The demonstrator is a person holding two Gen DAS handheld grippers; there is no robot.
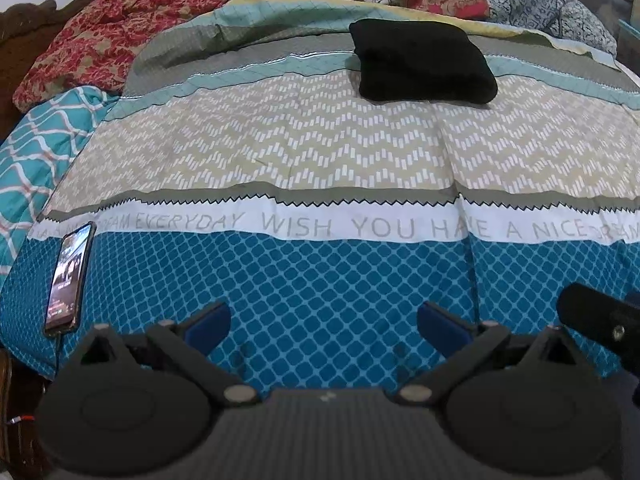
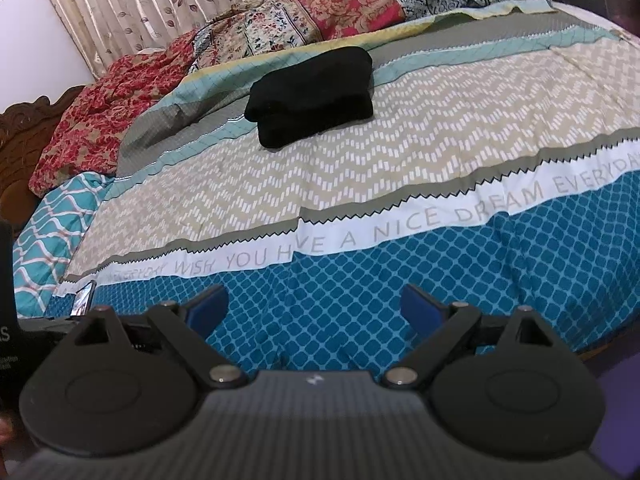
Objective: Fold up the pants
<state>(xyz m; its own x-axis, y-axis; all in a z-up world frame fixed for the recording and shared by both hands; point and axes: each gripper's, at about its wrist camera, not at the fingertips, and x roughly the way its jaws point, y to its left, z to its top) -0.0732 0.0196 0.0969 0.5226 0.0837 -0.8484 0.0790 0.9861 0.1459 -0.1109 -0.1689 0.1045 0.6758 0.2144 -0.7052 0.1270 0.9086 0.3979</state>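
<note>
Black pants (image 1: 422, 60) lie folded into a compact stack on the far part of the patterned bedspread (image 1: 320, 152); they also show in the right wrist view (image 2: 312, 96). My left gripper (image 1: 324, 326) is open and empty, low over the blue near edge of the bed, far from the pants. My right gripper (image 2: 314, 312) is open and empty, also over the near blue band. Part of the right gripper (image 1: 600, 320) shows at the right edge of the left wrist view.
A phone (image 1: 70, 276) with a lit screen lies at the bed's near left edge. Red and floral quilts (image 1: 120, 32) are piled along the far side. A wooden headboard (image 2: 24, 132) and a curtain (image 2: 160, 4) stand at the left.
</note>
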